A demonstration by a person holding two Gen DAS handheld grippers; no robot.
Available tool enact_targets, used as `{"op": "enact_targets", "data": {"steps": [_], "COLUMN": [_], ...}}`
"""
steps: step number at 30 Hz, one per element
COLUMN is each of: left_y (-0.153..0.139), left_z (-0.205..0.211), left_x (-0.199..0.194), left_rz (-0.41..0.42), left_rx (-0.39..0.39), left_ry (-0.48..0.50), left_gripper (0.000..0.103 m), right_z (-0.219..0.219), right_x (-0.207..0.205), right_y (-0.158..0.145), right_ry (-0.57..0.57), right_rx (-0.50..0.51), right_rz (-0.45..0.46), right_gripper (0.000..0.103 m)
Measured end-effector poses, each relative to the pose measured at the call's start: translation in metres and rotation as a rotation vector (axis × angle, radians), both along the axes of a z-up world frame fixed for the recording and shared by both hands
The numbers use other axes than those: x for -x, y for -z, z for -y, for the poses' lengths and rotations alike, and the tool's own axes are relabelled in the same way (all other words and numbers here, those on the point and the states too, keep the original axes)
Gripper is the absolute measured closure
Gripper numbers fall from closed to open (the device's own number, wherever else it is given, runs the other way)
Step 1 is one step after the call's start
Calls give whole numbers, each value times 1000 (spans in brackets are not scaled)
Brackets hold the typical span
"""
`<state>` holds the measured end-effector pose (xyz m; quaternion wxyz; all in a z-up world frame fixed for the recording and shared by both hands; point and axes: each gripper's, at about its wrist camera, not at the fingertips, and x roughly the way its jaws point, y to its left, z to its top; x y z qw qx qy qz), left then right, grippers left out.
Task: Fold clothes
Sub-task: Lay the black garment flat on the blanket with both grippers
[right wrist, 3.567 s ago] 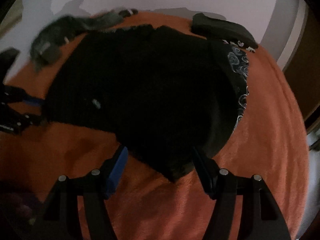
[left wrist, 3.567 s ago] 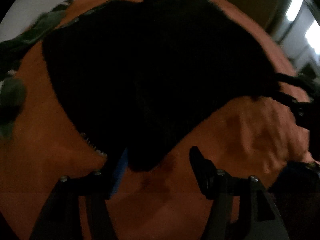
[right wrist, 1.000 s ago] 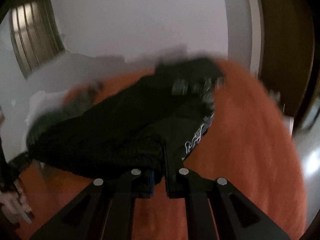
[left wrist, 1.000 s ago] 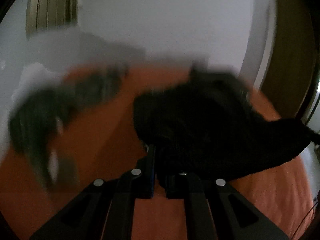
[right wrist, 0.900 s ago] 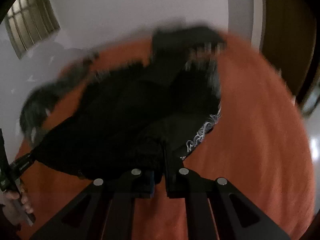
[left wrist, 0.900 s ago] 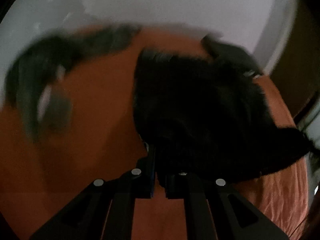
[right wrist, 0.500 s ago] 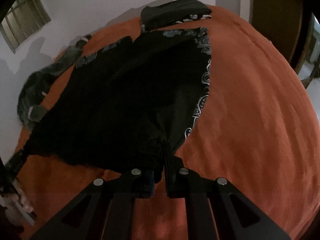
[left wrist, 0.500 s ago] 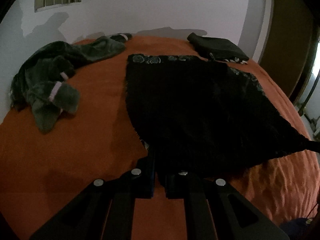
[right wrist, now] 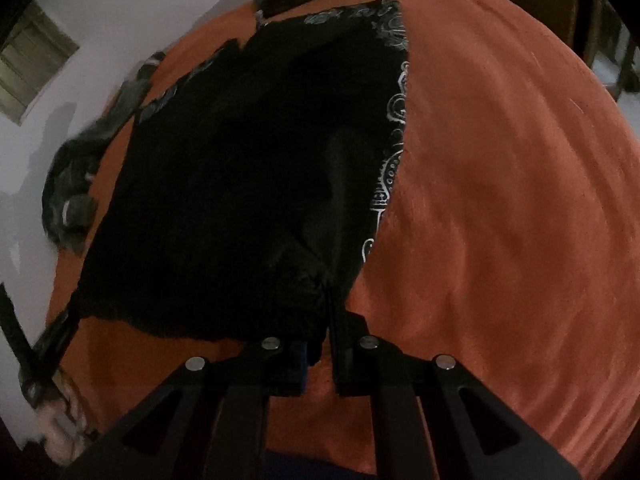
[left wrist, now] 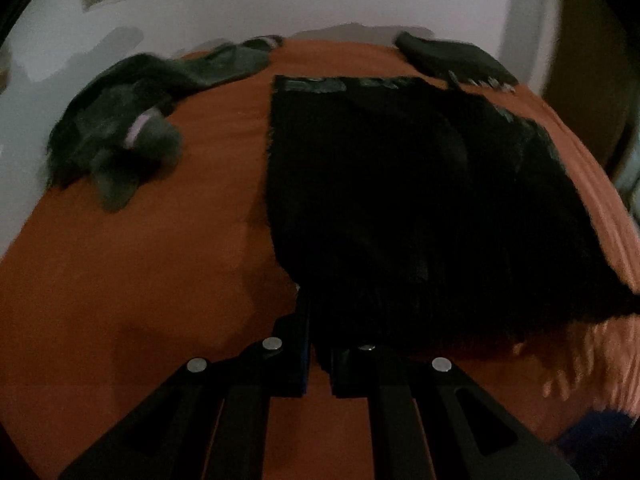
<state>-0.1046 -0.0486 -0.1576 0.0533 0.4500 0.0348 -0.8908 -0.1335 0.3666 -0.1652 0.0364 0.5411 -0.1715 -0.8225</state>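
Note:
A black garment (left wrist: pixel 420 208) with a pale patterned border lies spread on the orange bedcover (left wrist: pixel 140 280). In the left wrist view my left gripper (left wrist: pixel 318 320) is shut on the garment's near left corner. In the right wrist view the same black garment (right wrist: pixel 240 184) stretches away from my right gripper (right wrist: pixel 320 316), which is shut on its near right corner, where the cloth bunches. The white pattern runs along its right edge. The left gripper (right wrist: pixel 52 336) shows at the far left of that view, holding the other corner, with a hand below it.
A grey-green fluffy garment (left wrist: pixel 132 128) lies crumpled at the far left of the bed. A folded dark garment (left wrist: pixel 456 62) sits at the far edge by the white wall. Bare orange bedcover (right wrist: pixel 500 200) spreads to the right. A dark door stands at the right.
Both grippers have come down and toward me with the garment held. It hung bunched and blurred in the air before; now it lies spread flat on the bedcover.

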Motion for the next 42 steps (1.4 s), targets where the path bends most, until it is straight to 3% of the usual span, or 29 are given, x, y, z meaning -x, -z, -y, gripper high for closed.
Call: {"op": "enact_targets", "data": {"steps": [4,9,13,21,31,42], "left_y": [-4,-5,0,6,9,13], "left_z": [4,-5,-8,8,17,14], "left_x": [-3,-7,-11,-9,-11,-18], "left_rz": [9,-22,10,24,50,24], "left_rx": [-52,-5,-6,-90,-81,-15], "left_ry": [-46,-22,-43,-90,-64,-28], "left_gripper": [96,96,95,94,92,86], "right_z": [-5,-8,-11,0,-2,-10], "right_x": [-1,12,14,17,20,23], "right_y": [-12,-5,2,-5,-6,-6], "right_ry": [38,5,16,19,-3,-4], "right_rx": [2,-46,-50,-98,-98,-81], "right_rz": [-33,-14,-2,-10,12,23], "right_gripper": [95,95,95,95,95,90]}}
